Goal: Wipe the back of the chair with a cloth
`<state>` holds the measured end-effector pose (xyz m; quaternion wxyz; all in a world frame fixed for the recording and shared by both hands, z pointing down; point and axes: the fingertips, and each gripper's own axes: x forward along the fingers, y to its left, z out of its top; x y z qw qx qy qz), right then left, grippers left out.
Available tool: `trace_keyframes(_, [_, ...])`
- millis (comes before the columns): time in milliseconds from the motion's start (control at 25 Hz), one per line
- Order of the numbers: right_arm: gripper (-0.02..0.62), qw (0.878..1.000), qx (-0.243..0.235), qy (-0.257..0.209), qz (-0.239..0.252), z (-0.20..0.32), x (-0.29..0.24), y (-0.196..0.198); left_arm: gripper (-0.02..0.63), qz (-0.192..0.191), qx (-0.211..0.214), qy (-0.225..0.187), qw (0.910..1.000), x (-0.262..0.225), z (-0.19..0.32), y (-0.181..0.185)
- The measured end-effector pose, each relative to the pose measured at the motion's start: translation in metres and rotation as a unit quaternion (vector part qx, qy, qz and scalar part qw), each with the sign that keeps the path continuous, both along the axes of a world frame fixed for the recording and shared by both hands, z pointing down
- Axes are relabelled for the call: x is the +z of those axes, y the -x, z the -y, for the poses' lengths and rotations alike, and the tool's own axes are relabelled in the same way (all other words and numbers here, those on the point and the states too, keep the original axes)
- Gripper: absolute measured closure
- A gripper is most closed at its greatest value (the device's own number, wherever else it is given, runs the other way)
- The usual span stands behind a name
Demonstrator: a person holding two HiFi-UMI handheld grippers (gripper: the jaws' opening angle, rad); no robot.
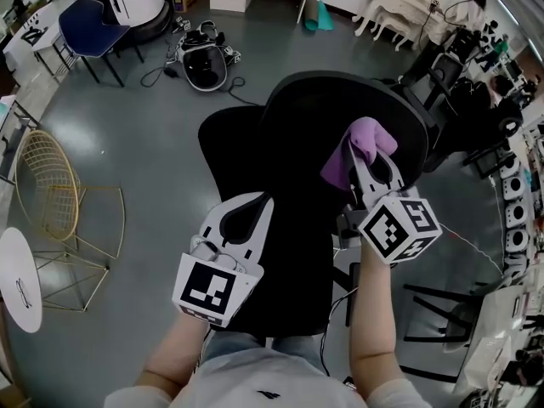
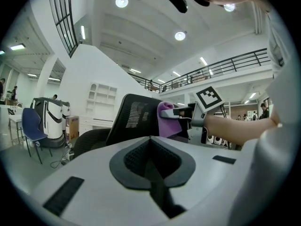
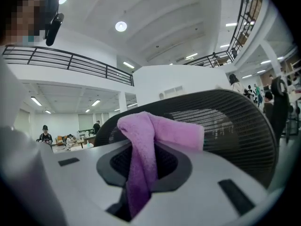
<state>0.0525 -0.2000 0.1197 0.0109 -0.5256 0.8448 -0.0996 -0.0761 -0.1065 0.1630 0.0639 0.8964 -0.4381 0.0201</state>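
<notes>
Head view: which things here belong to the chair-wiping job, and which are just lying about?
Job: black mesh-backed office chair; purple terry cloth, clamped in the right gripper near the chair's back; left gripper, shut and empty.
Lying about: gold wire chair; round white side table; blue plastic chair; white-and-black machine on the floor.

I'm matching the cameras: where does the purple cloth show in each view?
Head view: right of centre, cloth in the right gripper.
Left gripper view: centre, beyond the jaws.
Right gripper view: centre, clamped between the jaws.
Shared landmark: black mesh chair back.
</notes>
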Motion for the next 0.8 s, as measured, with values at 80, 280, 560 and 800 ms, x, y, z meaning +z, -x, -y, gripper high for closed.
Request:
trace_keyframes(80, [0.522,1.000,0.004,0.000,-0.001,0.001,-0.001,0.004,0.597,-0.001,-0.001,-0.001,1.0000,0.001,0.002,0.004])
trace_keyframes(280, [0.522,1.000,-0.022,0.006,0.004,0.004,-0.003,0.025,0.597,-0.009,-0.002,0.002,1.0000,0.003,0.005,0.010])
trace_keyframes(560, [0.522,0.997,-0.071,0.003,-0.013,0.003,-0.003,0.075,0.597,-0.013,-0.008,0.001,0.9999,0.003,0.005,0.018])
trace_keyframes(800, [0.522,0.995,-0.102,-0.003,-0.014,-0.004,-0.006,0.115,0.597,-0.014,-0.020,0.003,0.9997,0.003,0.003,0.033])
